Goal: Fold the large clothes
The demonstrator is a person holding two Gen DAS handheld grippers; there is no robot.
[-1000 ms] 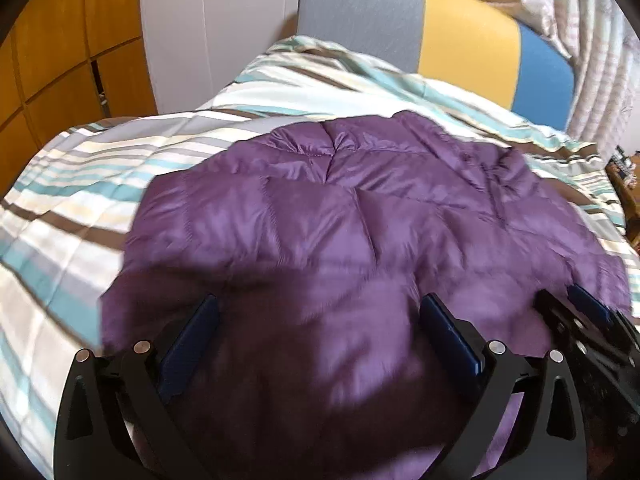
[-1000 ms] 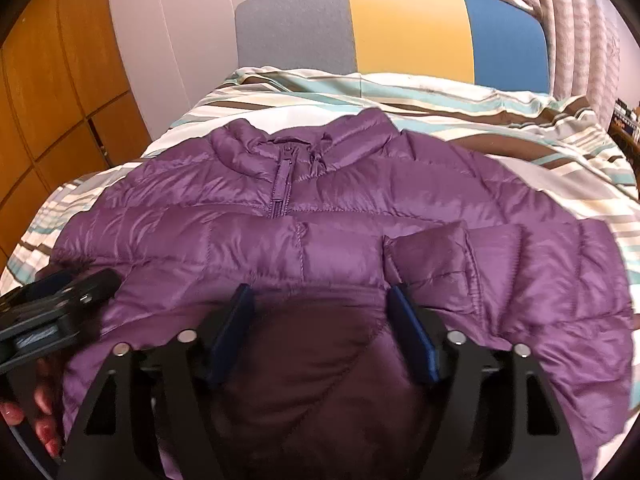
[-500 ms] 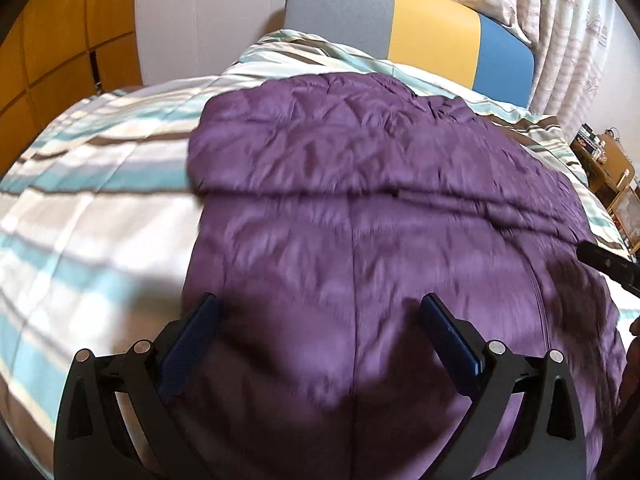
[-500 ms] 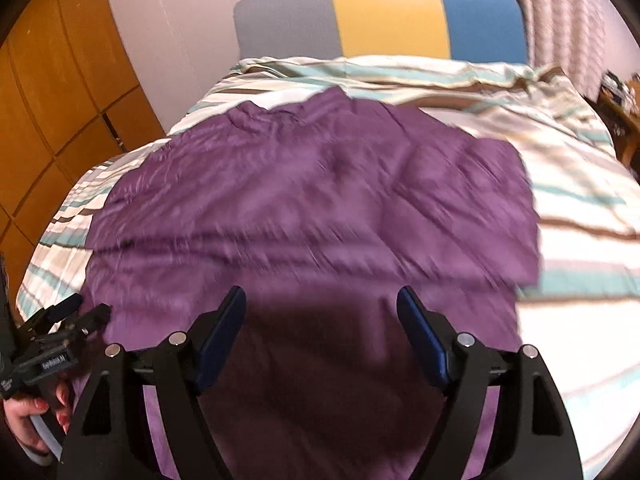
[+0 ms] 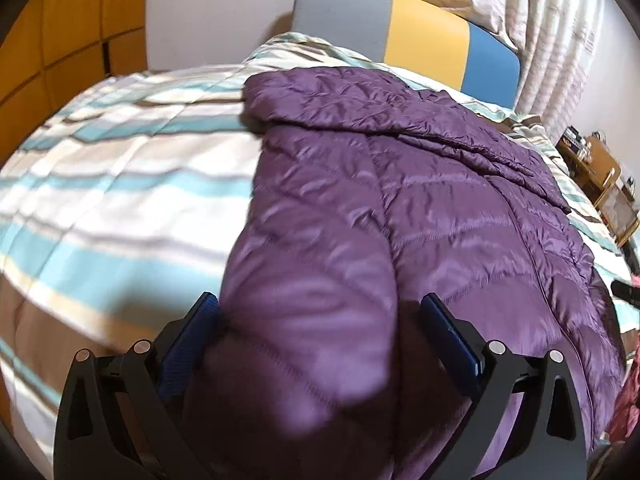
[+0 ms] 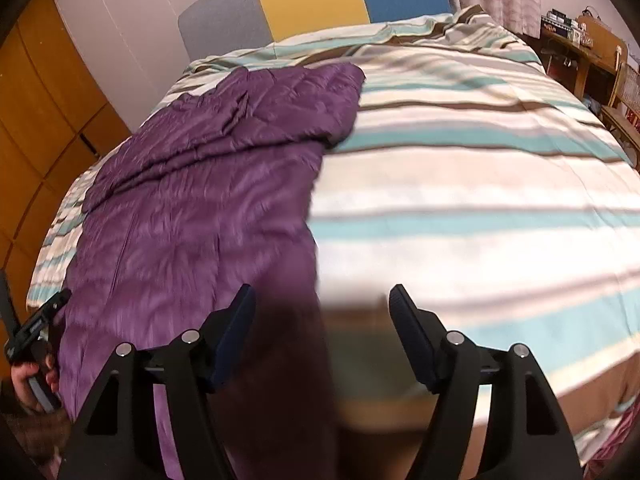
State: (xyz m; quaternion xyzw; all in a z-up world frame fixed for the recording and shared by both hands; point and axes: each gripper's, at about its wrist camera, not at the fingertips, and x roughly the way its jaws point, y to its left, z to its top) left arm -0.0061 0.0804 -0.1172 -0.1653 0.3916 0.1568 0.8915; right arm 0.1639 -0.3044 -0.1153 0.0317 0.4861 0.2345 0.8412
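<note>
Both the left hand-held gripper (image 5: 316,336) and right hand-held gripper (image 6: 322,320) hang with fingers apart over the near hem of the purple puffer jacket (image 5: 420,208), which has just been flipped back-up on the striped bed (image 6: 460,160), ready for folding.

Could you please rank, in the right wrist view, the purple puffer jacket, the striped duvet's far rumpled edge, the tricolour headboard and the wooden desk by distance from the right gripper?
1. Purple puffer jacket, left, reaching the right gripper.
2. Striped duvet's far rumpled edge, far end.
3. Tricolour headboard behind it; wooden desk, far right: too close to call.
</note>
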